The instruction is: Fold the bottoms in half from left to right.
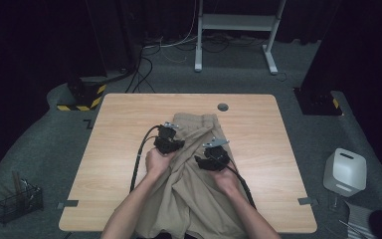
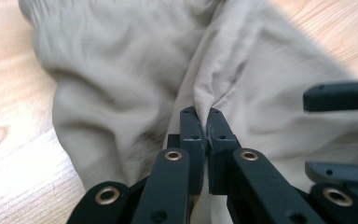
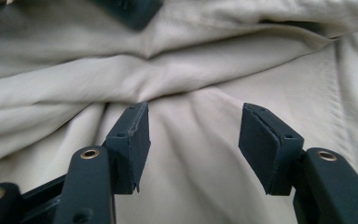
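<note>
I see the crumpled beige cotton trousers (image 1: 194, 164) lying in the lower middle of the high view, on the light wooden table (image 1: 114, 144) and hanging over its near edge. My left gripper (image 2: 207, 122) has its jaws pinched tight on a raised fold of that cloth, centre of the left gripper view. My right gripper (image 3: 193, 140) sits just right of it over the fabric, jaws spread wide with nothing between them, the cloth lying beneath
</note>
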The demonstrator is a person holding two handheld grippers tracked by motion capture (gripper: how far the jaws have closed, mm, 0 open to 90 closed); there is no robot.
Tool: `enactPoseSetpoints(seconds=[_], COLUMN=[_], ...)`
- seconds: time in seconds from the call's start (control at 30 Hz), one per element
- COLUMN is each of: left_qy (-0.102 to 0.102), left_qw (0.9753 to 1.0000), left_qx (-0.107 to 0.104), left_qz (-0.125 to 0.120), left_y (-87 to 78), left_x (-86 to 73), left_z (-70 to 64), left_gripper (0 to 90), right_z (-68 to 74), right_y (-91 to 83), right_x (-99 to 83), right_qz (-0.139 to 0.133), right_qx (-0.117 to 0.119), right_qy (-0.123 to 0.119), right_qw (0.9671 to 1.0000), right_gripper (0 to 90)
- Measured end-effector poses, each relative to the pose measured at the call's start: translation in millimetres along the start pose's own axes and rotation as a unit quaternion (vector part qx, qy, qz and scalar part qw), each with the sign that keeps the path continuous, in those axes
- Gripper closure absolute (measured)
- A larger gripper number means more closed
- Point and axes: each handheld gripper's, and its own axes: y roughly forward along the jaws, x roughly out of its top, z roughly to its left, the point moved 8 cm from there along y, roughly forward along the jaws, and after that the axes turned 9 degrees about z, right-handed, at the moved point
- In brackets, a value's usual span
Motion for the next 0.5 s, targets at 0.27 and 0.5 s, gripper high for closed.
enactPoseSetpoints(seconds=[0.27, 0.5], left_qy=[0.006, 0.005], left_qw=[0.9988, 0.9957], left_qx=[-0.031, -0.082], left_qz=[-0.037, -0.044], left_y=[-28.6, -26.9], left_x=[8.7, 16.8], left_z=[-15.2, -40.0], left_gripper=[87.9, 87.9], right_z=[-6.7, -12.5], right_y=[-31.0, -28.5], right_x=[-45.6, -64.4], right_qz=[0.043, 0.023], right_qx=[-0.014, -0.011], right_qy=[-0.029, -0.014], right_qw=[0.9986, 0.9996], right_gripper=[41.9, 42.7])
